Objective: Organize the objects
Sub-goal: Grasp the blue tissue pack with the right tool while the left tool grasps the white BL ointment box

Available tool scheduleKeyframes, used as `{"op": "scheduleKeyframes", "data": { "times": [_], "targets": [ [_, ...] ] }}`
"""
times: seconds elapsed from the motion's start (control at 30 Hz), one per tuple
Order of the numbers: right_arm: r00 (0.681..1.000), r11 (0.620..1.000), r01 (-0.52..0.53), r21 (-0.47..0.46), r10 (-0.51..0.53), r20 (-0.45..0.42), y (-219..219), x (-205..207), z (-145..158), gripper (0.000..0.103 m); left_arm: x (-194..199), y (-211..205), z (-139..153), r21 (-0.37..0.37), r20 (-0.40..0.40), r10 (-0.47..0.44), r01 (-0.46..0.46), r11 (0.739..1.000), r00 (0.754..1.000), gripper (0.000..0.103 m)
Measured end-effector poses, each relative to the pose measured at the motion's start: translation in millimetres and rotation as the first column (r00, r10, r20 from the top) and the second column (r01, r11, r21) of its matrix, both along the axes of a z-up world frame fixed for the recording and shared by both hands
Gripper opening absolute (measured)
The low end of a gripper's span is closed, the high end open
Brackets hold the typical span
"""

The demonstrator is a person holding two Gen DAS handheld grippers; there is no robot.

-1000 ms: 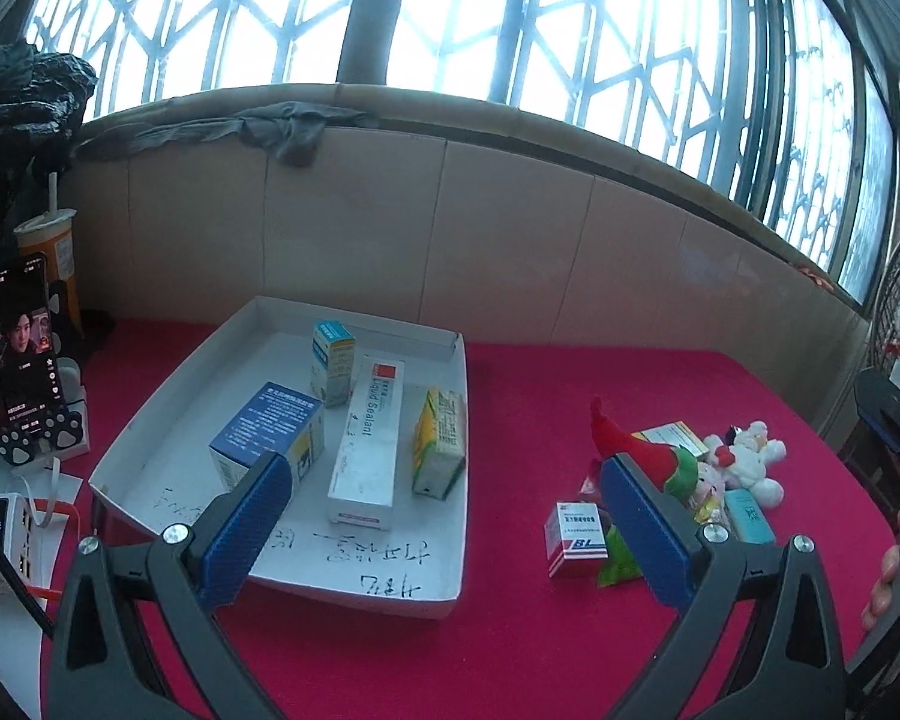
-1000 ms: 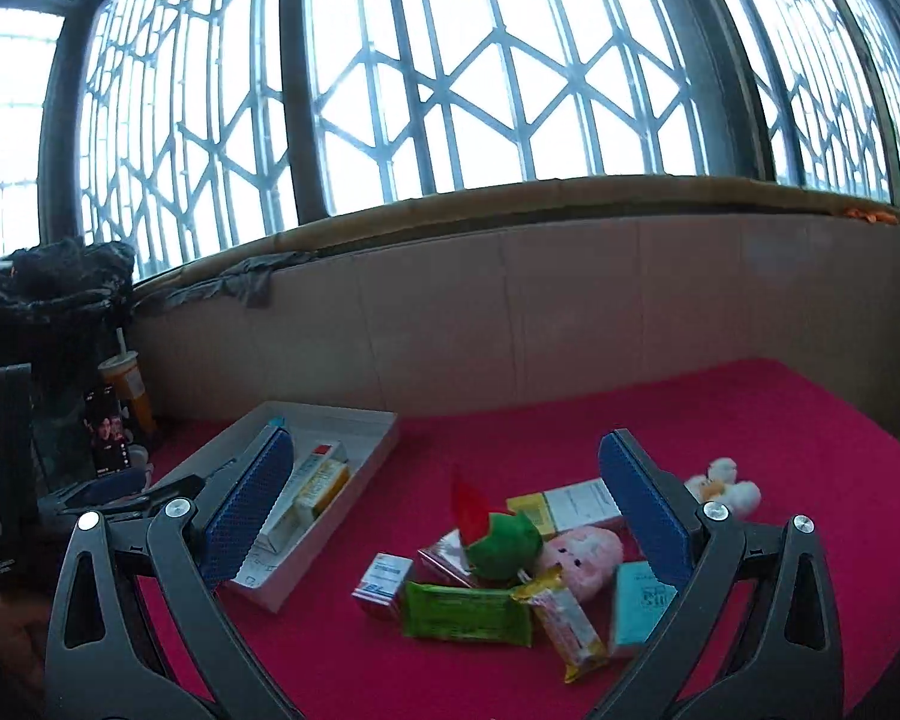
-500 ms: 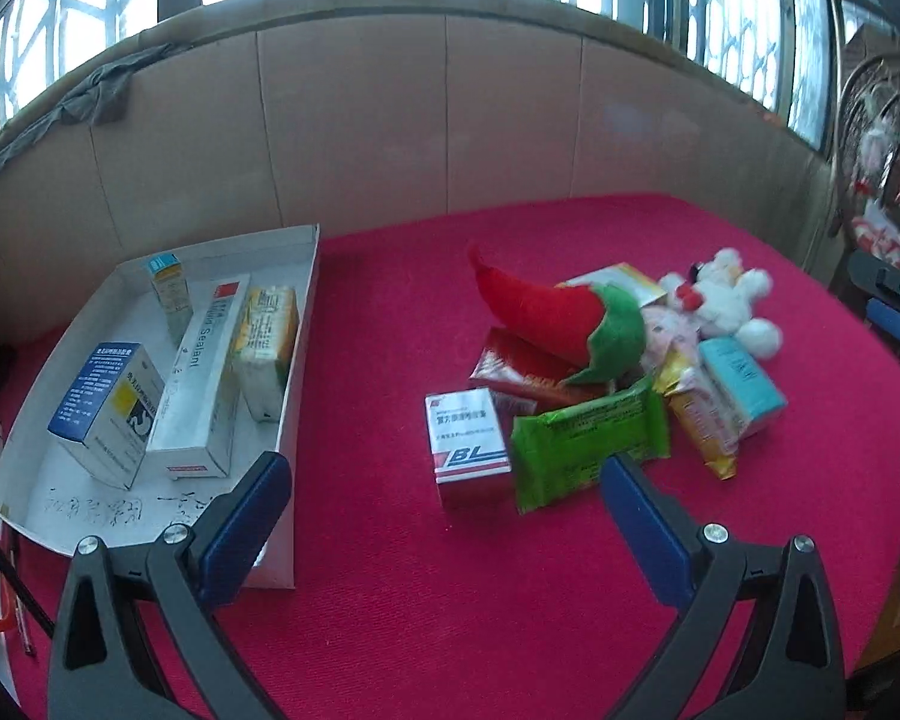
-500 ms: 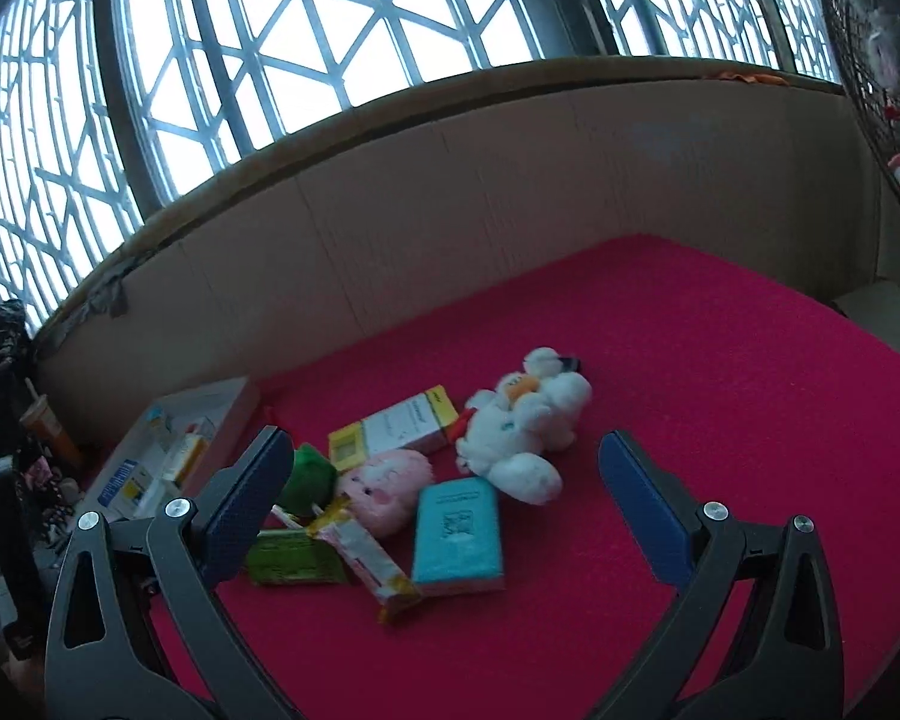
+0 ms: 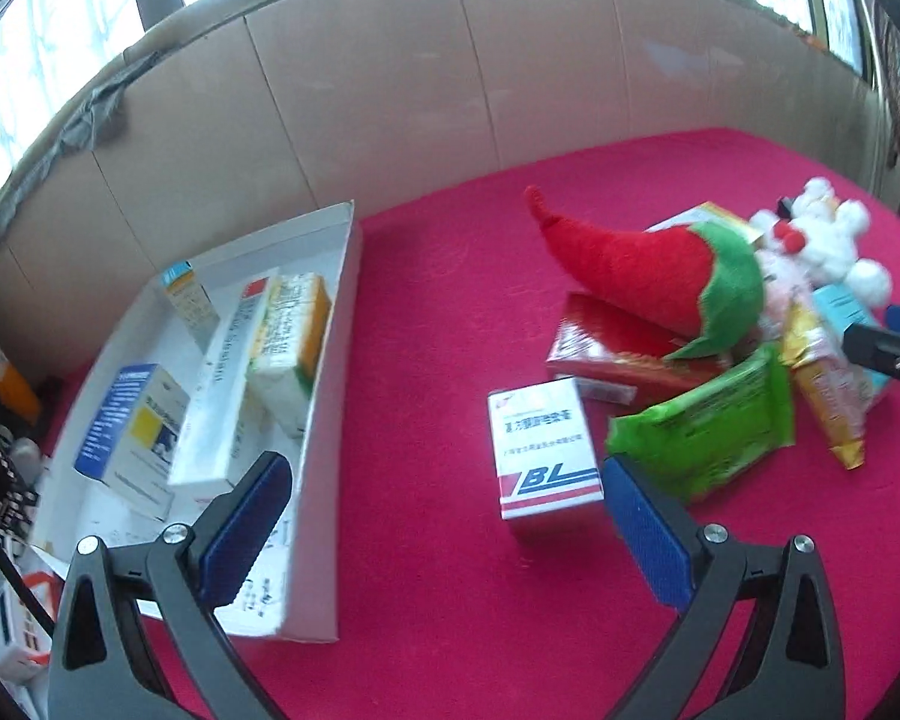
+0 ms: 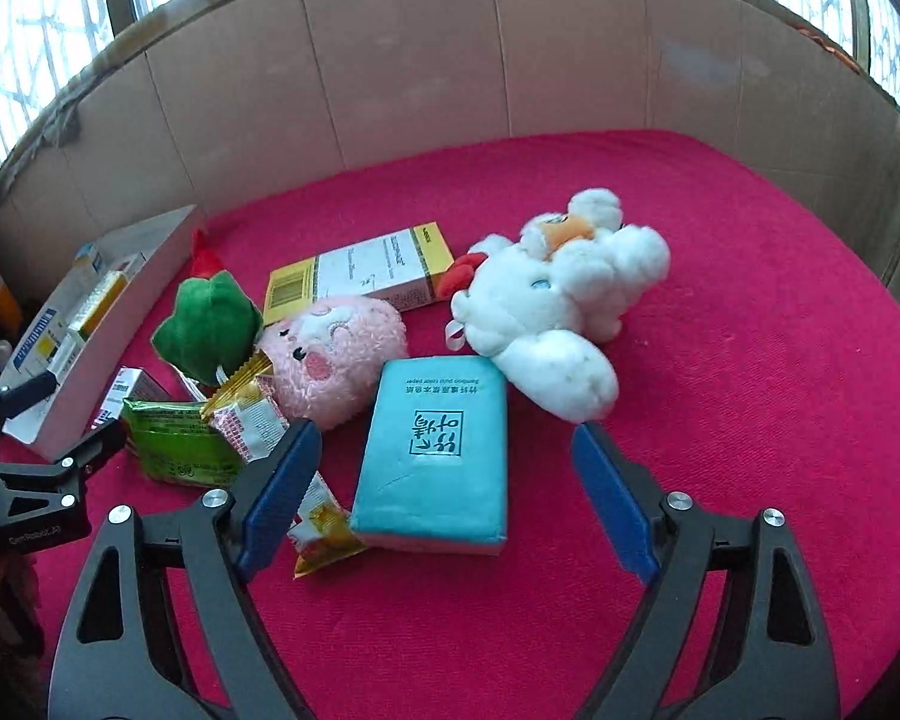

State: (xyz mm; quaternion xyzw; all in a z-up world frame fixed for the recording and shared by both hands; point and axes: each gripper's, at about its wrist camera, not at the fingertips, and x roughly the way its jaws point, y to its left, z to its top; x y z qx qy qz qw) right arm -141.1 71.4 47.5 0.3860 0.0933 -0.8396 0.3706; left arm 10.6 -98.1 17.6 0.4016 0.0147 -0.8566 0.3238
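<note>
Right gripper (image 6: 444, 474) jaws apart, just been closing a bit, teal tissue pack (image 6: 435, 450) lying between them, pads not touching it. White plush toy (image 6: 561, 306) just beyond the pack, pink plush toy (image 6: 336, 357) to its left. Yellow-and-white box (image 6: 366, 273) behind both. Green plush toy (image 6: 207, 327), green packet (image 6: 171, 438), yellow snack packet (image 6: 255, 414) clustered at left on the red cloth (image 6: 750, 360). White tray (image 6: 132, 306) with boxes far left. Left gripper (image 6: 33, 420) at left edge, jaws apart.
</note>
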Motion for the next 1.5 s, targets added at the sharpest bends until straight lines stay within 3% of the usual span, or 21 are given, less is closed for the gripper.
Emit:
{"op": "scheduleKeyframes", "data": {
  "times": [0.17, 0.23, 0.4, 0.57, 0.6, 0.67, 0.8, 0.9, 0.97, 1.07, 1.3, 1.5],
  "targets": [
    [1.000, 0.999, -0.009, 0.032, 0.009, 0.009, -9, -1, -10, 0.083, -4, -3, -1, 0.000, -0.001, -0.006, 0.006, 1.000, 1.000, 0.102],
    [1.000, 0.999, -0.018, 0.044, 0.017, 0.016, -14, -1, -14, 0.070, -8, 0, 0, 0.004, -0.005, -0.036, 0.036, 0.999, 0.999, 0.092],
    [1.000, 0.999, -0.016, 0.050, 0.014, 0.028, -14, -3, -16, 0.063, -10, 16, 5, -0.016, -0.020, -0.099, 0.098, 0.995, 0.995, 0.090],
    [0.999, 0.999, -0.011, 0.042, 0.010, 0.032, -11, -1, -16, 0.063, -7, -2, -3, 0.116, -0.055, -0.084, 0.090, 0.989, 0.995, 0.089],
    [0.999, 0.999, -0.011, 0.041, 0.010, 0.033, -10, -1, -16, 0.063, -5, -5, -4, 0.142, -0.065, -0.080, 0.089, 0.986, 0.995, 0.086],
    [0.999, 0.999, -0.012, 0.040, 0.011, 0.036, -19, -7, -16, 0.063, -5, -12, -9, 0.185, -0.061, -0.071, 0.081, 0.979, 0.996, 0.070],
    [0.999, 0.999, -0.014, 0.040, 0.012, 0.037, -16, -8, -16, 0.063, -8, -12, -11, 0.154, -0.030, -0.071, 0.075, 0.985, 0.997, 0.062],
    [0.999, 0.999, -0.015, 0.038, 0.014, 0.038, -12, -8, -16, 0.063, -4, -13, -10, 0.140, -0.034, -0.061, 0.066, 0.988, 0.998, 0.047],
    [0.999, 0.999, -0.018, 0.033, 0.017, 0.037, -10, -7, -16, 0.049, 2, -11, -8, 0.126, -0.049, -0.049, 0.055, 0.991, 0.998, 0.032],
    [0.999, 1.000, -0.017, 0.021, 0.016, 0.040, -6, -5, -15, 0.049, 7, -8, -5, 0.120, -0.075, -0.042, 0.050, 0.991, 0.996, 0.032],
    [1.000, 1.000, 0.001, 0.002, -0.001, 0.026, -3, -2, -12, 0.049, 9, 14, 9, -0.039, -0.143, -0.094, 0.089, 0.995, 0.985, 0.032],
    [0.998, 0.999, 0.027, -0.040, -0.030, -0.062, 6, 13, 1, 0.049, 27, 13, 21, -0.084, -0.245, -0.081, 0.062, 0.995, 0.966, 0.032]
  ]
}}
